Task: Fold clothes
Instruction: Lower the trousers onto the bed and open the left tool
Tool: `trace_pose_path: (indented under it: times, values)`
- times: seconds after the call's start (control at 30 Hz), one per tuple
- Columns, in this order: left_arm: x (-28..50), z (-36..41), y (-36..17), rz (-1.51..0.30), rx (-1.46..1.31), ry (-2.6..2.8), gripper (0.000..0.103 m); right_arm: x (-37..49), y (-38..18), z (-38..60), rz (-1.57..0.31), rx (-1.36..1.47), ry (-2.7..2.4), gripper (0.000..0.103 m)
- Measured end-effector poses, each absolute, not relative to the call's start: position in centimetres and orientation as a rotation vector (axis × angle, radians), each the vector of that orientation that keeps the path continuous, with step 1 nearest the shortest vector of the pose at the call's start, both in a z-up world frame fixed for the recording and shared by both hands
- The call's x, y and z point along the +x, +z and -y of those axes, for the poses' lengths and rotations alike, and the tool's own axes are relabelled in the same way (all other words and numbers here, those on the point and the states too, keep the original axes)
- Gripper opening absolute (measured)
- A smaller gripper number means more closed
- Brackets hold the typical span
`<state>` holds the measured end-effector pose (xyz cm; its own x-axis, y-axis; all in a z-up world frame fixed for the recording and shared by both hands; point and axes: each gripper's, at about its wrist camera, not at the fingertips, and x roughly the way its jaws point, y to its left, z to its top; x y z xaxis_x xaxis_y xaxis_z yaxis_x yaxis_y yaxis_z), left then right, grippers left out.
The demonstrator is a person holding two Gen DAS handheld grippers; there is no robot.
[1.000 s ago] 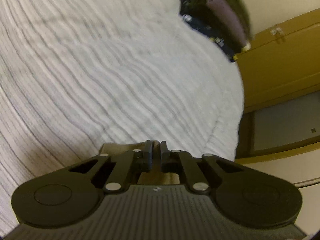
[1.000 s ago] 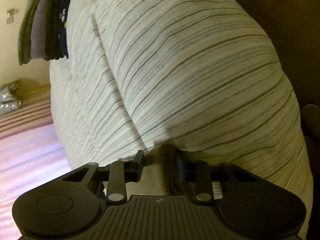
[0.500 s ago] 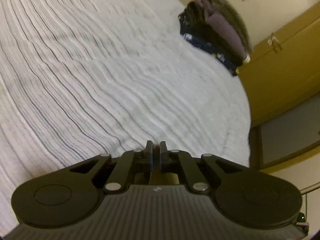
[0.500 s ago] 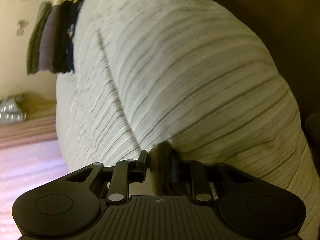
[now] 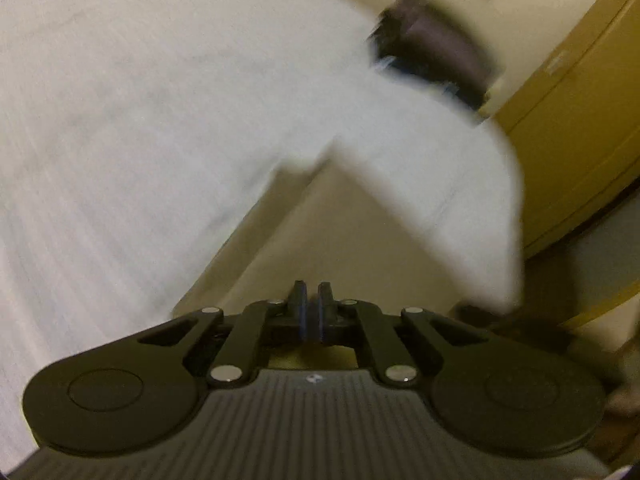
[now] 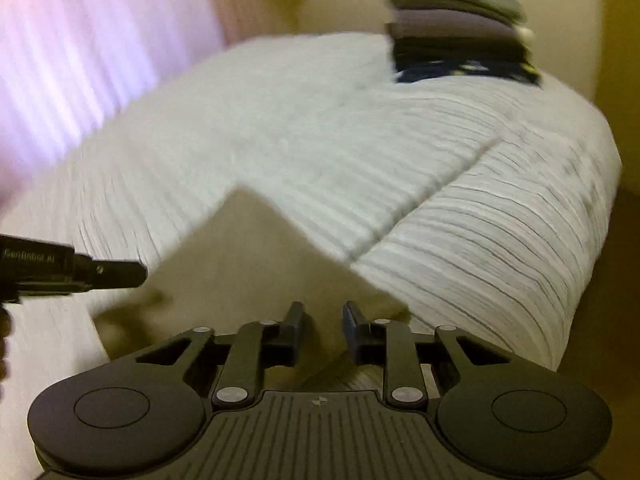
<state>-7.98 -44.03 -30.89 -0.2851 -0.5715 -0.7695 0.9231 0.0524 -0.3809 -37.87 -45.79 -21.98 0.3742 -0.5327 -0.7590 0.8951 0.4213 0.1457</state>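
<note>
A white garment with thin grey stripes (image 6: 400,160) lies spread on a beige surface (image 6: 256,248), partly folded, with a straight folded edge running across it. The left wrist view shows the garment (image 5: 160,120) only as a white blur. My left gripper (image 5: 312,292) hovers over the bare beige surface (image 5: 320,232) just short of the cloth, shut with nothing in it. It also pokes in at the left of the right wrist view (image 6: 138,274). My right gripper (image 6: 320,316) stands near the garment's front edge. Its jaws are closing, with a gap and no cloth between them.
A stack of folded dark, purple and green clothes (image 6: 456,36) sits at the far corner, behind the garment, also in the left wrist view (image 5: 436,60). Yellow-brown cabinet doors (image 5: 580,120) rise on the right. A bright pink striped fabric (image 6: 80,60) fills the far left.
Both grippers have drawn back off the garment, so bare beige surface now shows in front of each. The right view has rolled upright, and the cloth fold is gone from between its fingers.
</note>
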Motion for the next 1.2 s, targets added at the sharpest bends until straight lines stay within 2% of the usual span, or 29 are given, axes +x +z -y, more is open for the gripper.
trace_pose_path:
  times: [0.13, 0.2, 0.37, 0.53, 0.67, 0.77, 0.9, 0.97, 1.1, 1.2]
  values:
    - [-7.3, 44.0, -31.9, -1.026, 0.384, -1.499, 0.002, -37.7, -22.4, 45.1, -0.736, 0.542, -0.963, 0.026]
    - [-7.0, 43.8, -30.6, -1.003, 0.348, -1.480, 0.001, -37.9, -21.3, 44.6, -0.736, 0.524, -0.958, 0.026]
    - [-6.9, 41.6, -28.4, -1.111, 0.253, -1.503, 0.000, -38.0, -19.0, 44.9, -0.719, 0.528, -0.851, 0.026]
    - [-10.4, 40.0, -30.4, -1.216, 0.351, -1.491, 0.000, -36.7, -21.0, 46.3, -0.920, 0.501, -0.715, 0.026]
    - [-10.3, 36.9, -30.7, -1.255, 0.298, -1.329, 0.000, -38.1, -20.2, 48.5, -0.994, 0.409, -0.726, 0.026]
    - [-10.5, 35.0, -29.9, -1.296, 0.200, -1.222, 0.000, -38.7, -18.8, 50.2, -0.931, 0.429, -0.591, 0.026]
    - [-14.4, 35.5, -27.1, -1.210, 0.054, -1.206, 0.000, -37.4, -19.3, 51.7, -0.859, 0.450, -0.339, 0.026]
    - [-17.2, 36.6, -27.3, -1.194, 0.010, -1.181, 0.000, -36.9, -20.6, 52.9, -0.855, 0.503, -0.237, 0.026]
    - [-21.3, 37.7, -30.6, -1.160, 0.176, -1.020, 0.000, -37.1, -22.5, 54.8, -0.871, 0.489, -0.163, 0.026]
    - [-21.3, 35.4, -30.3, -1.166, 0.069, -0.899, 0.001, -38.1, -22.1, 55.9, -0.865, 0.454, -0.156, 0.026]
